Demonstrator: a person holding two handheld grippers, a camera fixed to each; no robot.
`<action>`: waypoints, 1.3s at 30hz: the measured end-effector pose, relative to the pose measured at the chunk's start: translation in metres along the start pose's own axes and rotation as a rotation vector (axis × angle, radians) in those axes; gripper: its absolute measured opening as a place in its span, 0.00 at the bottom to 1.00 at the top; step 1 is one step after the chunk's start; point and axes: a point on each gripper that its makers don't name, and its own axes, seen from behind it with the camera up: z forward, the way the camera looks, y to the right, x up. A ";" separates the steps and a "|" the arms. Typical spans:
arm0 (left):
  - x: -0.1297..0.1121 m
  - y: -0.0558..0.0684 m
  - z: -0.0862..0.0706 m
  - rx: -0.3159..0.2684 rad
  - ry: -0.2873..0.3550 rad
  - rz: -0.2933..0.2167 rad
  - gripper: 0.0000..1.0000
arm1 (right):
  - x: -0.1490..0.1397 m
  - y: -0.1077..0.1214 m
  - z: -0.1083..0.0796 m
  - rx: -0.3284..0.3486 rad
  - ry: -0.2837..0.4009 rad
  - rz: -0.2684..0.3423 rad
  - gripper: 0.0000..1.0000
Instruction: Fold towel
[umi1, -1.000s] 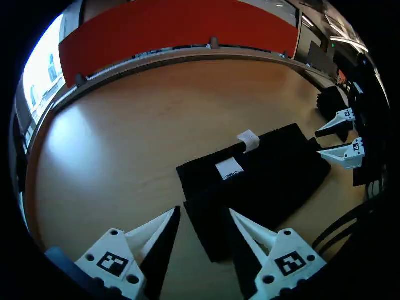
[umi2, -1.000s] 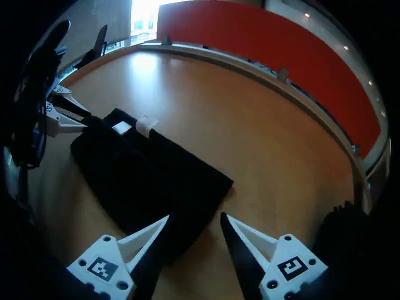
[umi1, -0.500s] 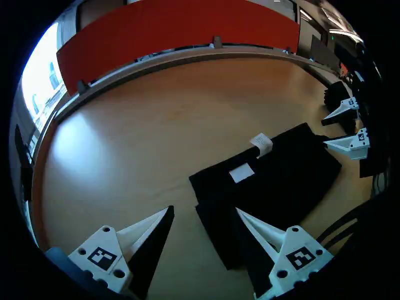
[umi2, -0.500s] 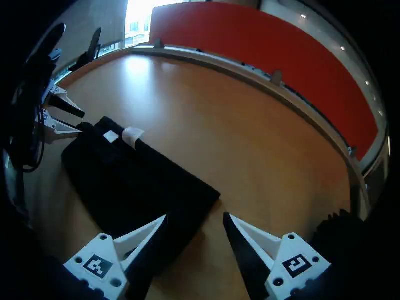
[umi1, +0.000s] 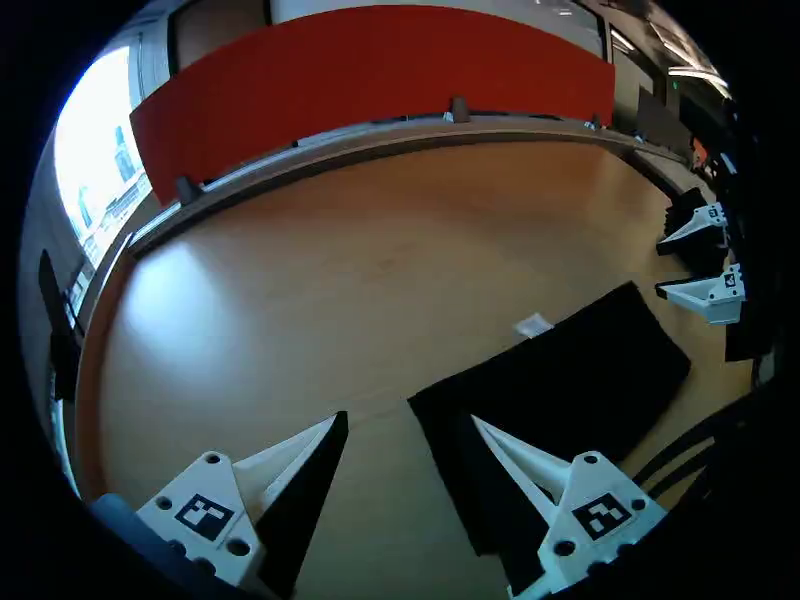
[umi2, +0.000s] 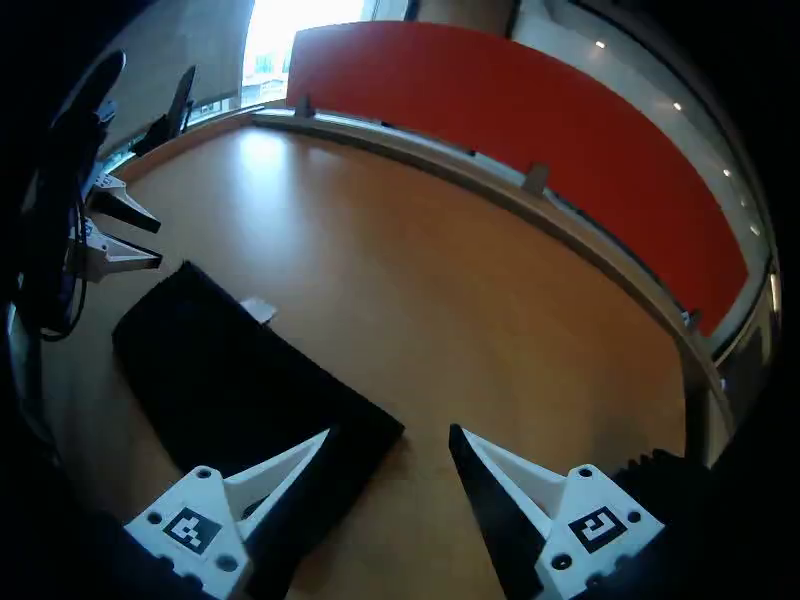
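1. Wooden table stretches wide around the towel, pale and glossy under the window light.
2. Beyond the towel, along the table's far edge, stands a red partition.
3. My black towel lies flat as a tidy rectangle with its edges lined up. I judge the fold largely done, with perhaps one more halving or a smoothing left.
4. My left gripper hovers at one short end of the towel, fingers spread and gripping nothing. My right gripper hovers at the opposite end, likewise spread and empty.
5. One small white tag peeks out at the towel's far long edge.
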 end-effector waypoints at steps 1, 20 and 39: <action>-0.001 0.000 -0.002 -0.002 0.001 -0.004 0.80 | 0.001 -0.001 -0.002 0.001 0.004 -0.001 0.82; -0.047 0.018 -0.055 -0.030 -0.003 -0.067 0.80 | -0.026 -0.041 -0.059 0.042 0.035 0.014 0.83; -0.069 0.033 -0.082 -0.038 0.004 -0.122 0.80 | -0.044 -0.056 -0.080 0.049 0.032 0.038 0.83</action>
